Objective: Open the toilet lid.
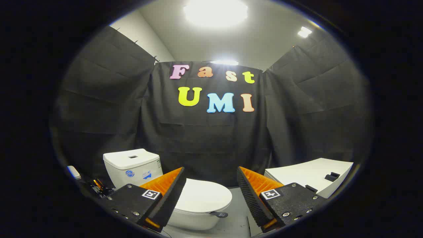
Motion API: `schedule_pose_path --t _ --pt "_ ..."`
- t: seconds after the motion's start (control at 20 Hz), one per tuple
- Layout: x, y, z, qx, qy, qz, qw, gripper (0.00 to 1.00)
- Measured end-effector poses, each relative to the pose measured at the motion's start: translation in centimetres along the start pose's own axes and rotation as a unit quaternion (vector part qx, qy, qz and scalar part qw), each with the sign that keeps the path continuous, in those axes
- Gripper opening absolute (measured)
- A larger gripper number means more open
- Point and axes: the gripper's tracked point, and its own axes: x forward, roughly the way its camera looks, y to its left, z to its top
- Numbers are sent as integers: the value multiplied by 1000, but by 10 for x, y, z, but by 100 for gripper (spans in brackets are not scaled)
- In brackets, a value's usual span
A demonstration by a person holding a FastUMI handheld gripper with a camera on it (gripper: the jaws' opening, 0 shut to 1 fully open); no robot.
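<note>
the black cloth booth wall (211,138) closes off the back and both sides, and a bright ceiling light (215,13) glares above it. against that wall stands the white toilet (185,215), with its tank (132,167) at the rear, up against the cloth, and the bowl running forward from it. the long axis of the toilet goes from the tank at the far left toward the near right, so it sits at a slant to the gripper rather than square on. off beyond the right finger is a white tabletop (307,175) with a small dark object (332,176) on it, too small to name. the toilet lid (203,198) lies flat and closed on the bowl, an oval whose long axis follows the bowl, hinged at the tank end and with its free front edge pointing to the near right. a small dark tab (218,214) juts from that front rim, probably the pull point. the gripper (210,185) hovers with its fingers spread wide and nothing between them. the lid lies below and just ahead, partly behind the left finger, so the tab sits low in the gap, nearer the left finger. i judge the next move calls for a drop down and slightly left to reach that front edge.
</note>
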Motion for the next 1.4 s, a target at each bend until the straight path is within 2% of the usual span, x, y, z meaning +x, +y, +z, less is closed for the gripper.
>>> schedule_pose_path --t 0.95,1.4 --pt "4 -2 2 -12 -6 -7 1000 95" --pt "34 0 -9 40 -12 -15 999 95"
